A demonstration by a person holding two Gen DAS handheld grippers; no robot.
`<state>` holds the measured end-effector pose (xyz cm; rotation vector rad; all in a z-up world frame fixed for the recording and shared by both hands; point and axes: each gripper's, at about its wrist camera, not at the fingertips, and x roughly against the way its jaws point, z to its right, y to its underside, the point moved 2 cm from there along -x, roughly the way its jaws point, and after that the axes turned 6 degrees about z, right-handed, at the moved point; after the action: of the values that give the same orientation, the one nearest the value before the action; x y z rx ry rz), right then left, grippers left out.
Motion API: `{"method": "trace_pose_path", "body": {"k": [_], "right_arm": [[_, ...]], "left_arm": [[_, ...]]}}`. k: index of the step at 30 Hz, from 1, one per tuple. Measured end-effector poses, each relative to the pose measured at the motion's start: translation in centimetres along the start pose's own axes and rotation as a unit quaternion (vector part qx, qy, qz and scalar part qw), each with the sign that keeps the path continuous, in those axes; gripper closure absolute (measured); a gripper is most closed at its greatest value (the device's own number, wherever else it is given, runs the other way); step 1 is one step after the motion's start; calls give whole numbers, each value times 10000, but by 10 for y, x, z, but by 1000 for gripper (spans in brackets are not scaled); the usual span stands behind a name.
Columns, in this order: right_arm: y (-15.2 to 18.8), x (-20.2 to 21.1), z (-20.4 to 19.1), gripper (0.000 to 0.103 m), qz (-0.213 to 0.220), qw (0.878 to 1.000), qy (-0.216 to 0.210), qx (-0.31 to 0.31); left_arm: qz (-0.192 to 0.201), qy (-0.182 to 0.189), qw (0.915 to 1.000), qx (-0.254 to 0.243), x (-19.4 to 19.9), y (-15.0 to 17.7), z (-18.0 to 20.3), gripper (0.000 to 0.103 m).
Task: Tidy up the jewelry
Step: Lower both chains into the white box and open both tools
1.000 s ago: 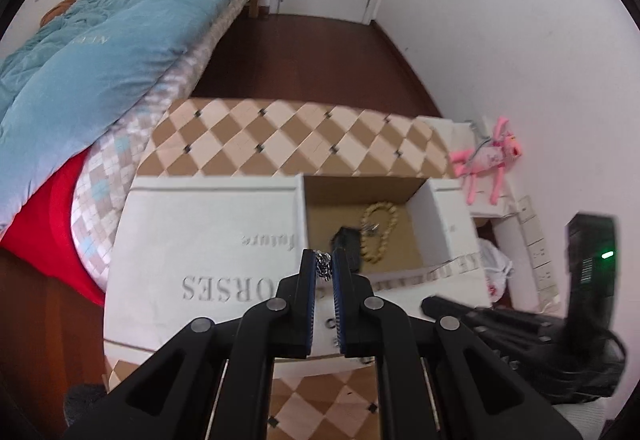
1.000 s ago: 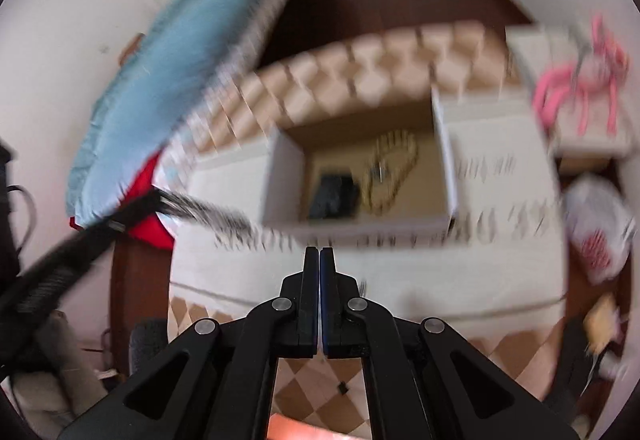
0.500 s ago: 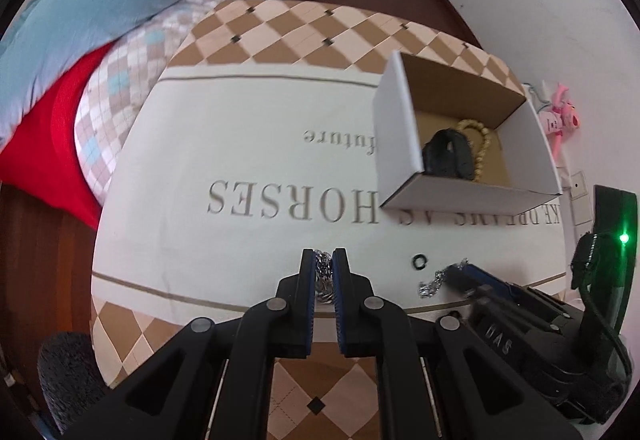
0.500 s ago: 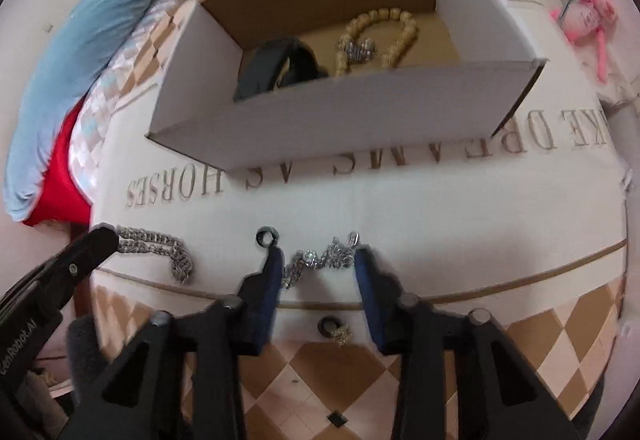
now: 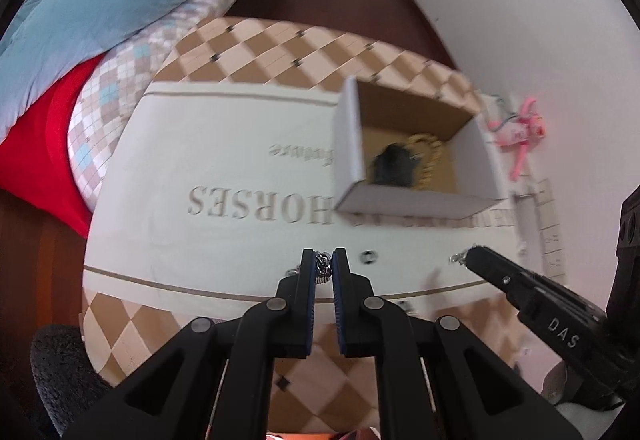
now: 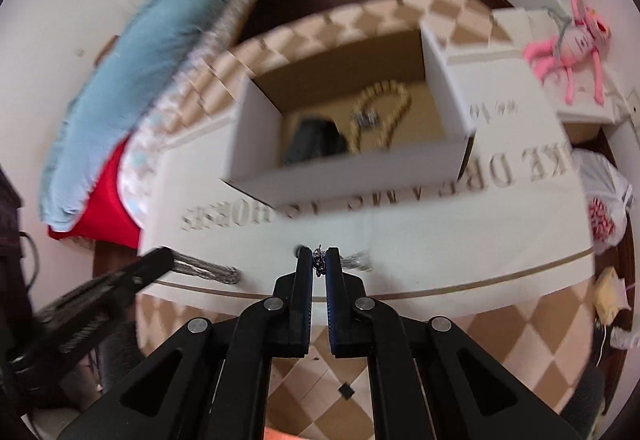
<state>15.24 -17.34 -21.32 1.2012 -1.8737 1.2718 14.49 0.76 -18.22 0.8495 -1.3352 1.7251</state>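
Chains pinched at both tips, thick silver chain (image 5: 323, 267) in left gripper (image 5: 324, 272) and fine chain (image 6: 319, 264) in right gripper (image 6: 319, 267), raised off tablecloth (image 5: 208, 240) for transfer toward open box (image 6: 348, 175) already containing beaded bracelet (image 6: 384, 111).

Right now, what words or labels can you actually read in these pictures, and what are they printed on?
"HORSES": on the cream cloth, upside down.
"DAS": on the right hand-held gripper, along its black arm.
"KE DRE...": on the same cloth in the right wrist view, the rest smeared.
Small script near the white box: too blurred to read.
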Motion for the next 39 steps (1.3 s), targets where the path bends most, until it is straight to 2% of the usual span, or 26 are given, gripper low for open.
{"method": "trace_pose_path", "body": {"k": [7,10,13,19,24,26,30,32,33,34,35,36,38,39], "right_arm": [[-52,74,-14,97,695,9968,-386,124],[-79,89,-17,97,838,9953,-438,225],[-98,90,-14,97,929,9947,-285,328],[-125,52,2,97,552,9981,-41,259],[-132,10,16,96,82,9995,186,253],[-133,-7,22,96,-167,9991,260,285],[-133,-31,32,95,-509,9965,598,282],[-132,-35,35,93,-564,9948,771,367],[-131,-34,36,82,-551,9937,880,432],[-130,-34,36,72,-532,9921,1012,518],[-130,-33,37,45,-510,9909,1110,569],[-130,-32,38,32,-470,9902,1174,587],[-130,-29,39,31,-400,9891,1256,651],[-129,-27,39,31,-342,9870,1395,719]], "left_arm": [[340,588,9975,-197,39,-46,36,97],[459,737,9957,-324,43,-74,49,97],[412,762,9950,-488,30,-99,59,97],[34,616,9957,-689,-24,-133,68,97],[-361,456,9948,-841,-65,-136,69,96],[-518,245,9953,-778,-78,-136,67,96],[-605,4,9958,-685,-92,-137,58,94],[-542,-170,9960,-691,-91,-138,54,88],[-493,-256,9960,-700,-89,-138,52,74],[-457,-315,9960,-696,-88,-139,50,47],[-385,-441,9960,-681,-86,-138,47,33],[-312,-516,9960,-665,-83,-138,45,20],[-138,-647,9956,-666,-76,-135,40,19],[-135,-688,9952,-680,-76,-133,39,12]]}}
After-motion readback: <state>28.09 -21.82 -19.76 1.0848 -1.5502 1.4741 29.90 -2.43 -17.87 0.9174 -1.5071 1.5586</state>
